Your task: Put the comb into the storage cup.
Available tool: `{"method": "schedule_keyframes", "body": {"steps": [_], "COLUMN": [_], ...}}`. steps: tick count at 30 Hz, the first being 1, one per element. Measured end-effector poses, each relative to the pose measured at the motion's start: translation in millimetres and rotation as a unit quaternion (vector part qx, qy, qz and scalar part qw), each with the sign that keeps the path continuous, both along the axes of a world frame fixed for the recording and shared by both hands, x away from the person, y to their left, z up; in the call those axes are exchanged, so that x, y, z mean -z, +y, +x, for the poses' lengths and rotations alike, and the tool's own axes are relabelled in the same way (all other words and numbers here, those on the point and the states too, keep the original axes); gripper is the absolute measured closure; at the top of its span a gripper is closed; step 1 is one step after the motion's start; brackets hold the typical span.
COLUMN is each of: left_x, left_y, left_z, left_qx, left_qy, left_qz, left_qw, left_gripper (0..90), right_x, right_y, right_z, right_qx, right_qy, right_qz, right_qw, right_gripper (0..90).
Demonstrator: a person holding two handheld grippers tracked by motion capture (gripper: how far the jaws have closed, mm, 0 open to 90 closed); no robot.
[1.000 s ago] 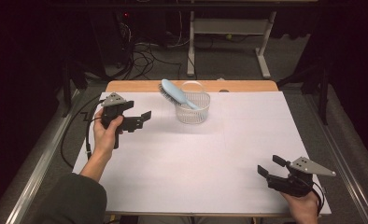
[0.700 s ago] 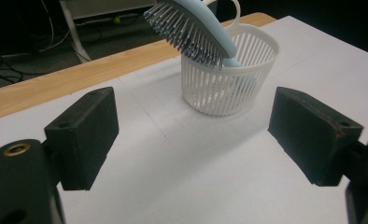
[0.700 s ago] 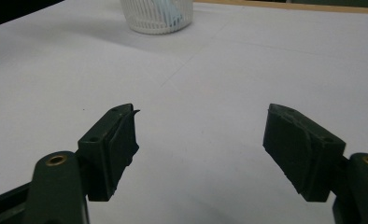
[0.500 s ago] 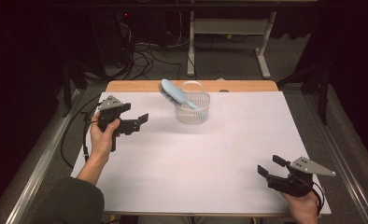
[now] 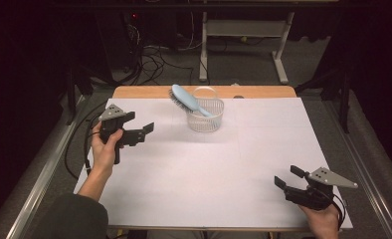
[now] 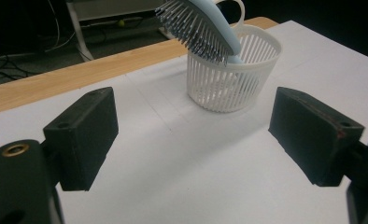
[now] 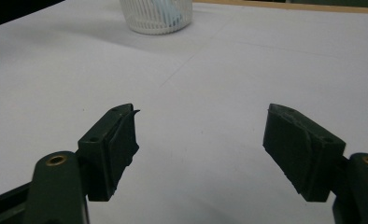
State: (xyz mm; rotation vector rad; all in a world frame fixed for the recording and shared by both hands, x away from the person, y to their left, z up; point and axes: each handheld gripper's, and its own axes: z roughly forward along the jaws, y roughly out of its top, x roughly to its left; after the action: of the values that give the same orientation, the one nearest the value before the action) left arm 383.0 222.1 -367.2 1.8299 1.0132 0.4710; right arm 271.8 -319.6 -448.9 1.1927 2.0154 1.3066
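- The pale blue plastic hairbrush is leaning handle-down in the white slotted plastic basket, its bristle head overhanging the rim.
- The left claw, jaws wide and empty, is hovering beside the basket; a nudge risks tipping it.
- The right claw, wide and empty, is sitting well apart from the basket on the white tabletop.

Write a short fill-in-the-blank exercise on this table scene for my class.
1. The light blue hairbrush stands in a white ____.
2. The left hand-held gripper has its jaws ____.
3. The right hand-held gripper holds ____.
4. The basket rests on the ____ table cover.

Missing words: basket; open; nothing; white
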Motion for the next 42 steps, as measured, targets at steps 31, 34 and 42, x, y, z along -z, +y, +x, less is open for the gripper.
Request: {"method": "schedule_keyframes", "body": {"steps": [31,34,42], "left_x": [4.6,4.9,5.0], "left_y": [7.8,8.3,10.5], "left_z": [-13.1,-14.7,-19.9], "left_qx": [0.008,0.009,0.011], "left_qy": [0.001,0.000,-0.002], "left_qz": [0.004,0.003,0.002], "left_qw": [1.0000,1.0000,0.9999], "left_gripper": [15.9,15.9,15.9], "right_x": [0.2,0.2,0.2], "right_y": [0.1,0.3,0.0], "right_z": [0.0,-0.1,-0.3], "right_qx": [0.002,0.002,0.003], "right_qy": [0.001,0.001,0.001], "right_qz": [-0.001,-0.002,0.000], "right_qw": [1.0000,1.0000,1.0000], "right_gripper": [26.6,26.7,26.6]}}
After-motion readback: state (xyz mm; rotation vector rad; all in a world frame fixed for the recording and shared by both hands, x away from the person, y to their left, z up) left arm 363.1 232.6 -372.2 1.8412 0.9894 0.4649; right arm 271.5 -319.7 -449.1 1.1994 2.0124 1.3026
